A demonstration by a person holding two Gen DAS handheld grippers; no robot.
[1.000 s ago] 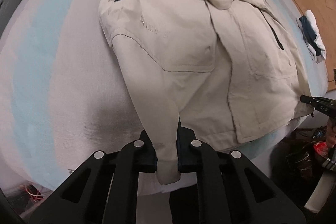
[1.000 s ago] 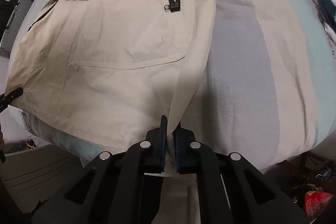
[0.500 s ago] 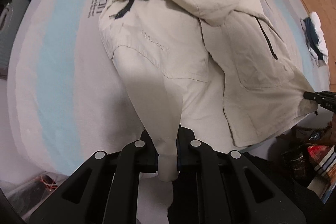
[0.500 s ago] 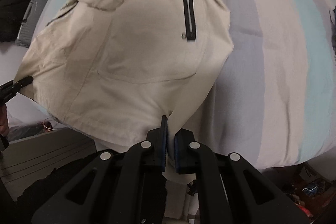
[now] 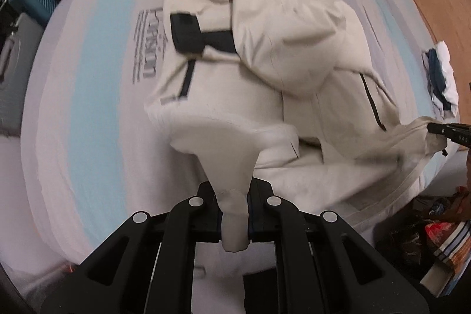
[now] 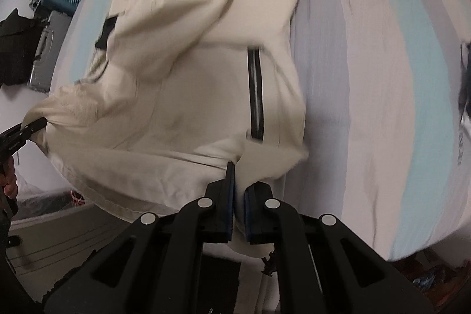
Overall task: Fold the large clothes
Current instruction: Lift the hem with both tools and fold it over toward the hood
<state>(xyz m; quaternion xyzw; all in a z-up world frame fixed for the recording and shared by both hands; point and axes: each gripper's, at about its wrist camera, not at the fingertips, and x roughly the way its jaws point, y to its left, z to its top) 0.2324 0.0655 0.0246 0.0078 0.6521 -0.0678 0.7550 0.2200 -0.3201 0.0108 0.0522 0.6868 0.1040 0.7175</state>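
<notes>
Pinching the cream jacket [image 5: 265, 55] over the bed [image 5: 88, 108], left tongs [image 5: 234, 205] clenched on a sleeve cuff, right tongs [image 6: 239, 190] clenched on the hem.

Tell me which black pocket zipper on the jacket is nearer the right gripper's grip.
The long vertical zipper on the panel just above the right gripper. The other zipper sits on the far side of the jacket, beside the bedsheet's printed lettering.

The striped bedsheet [image 5: 97, 114] carries dark print in the left centre of the left wrist view, running sideways, whose large word looks like "Parisian" though blur leaves it uncertain, with smaller lines beside it unreadable, while the right gripper [image 5: 441, 131] at the right edge shows small white characters resembling "045".
</notes>
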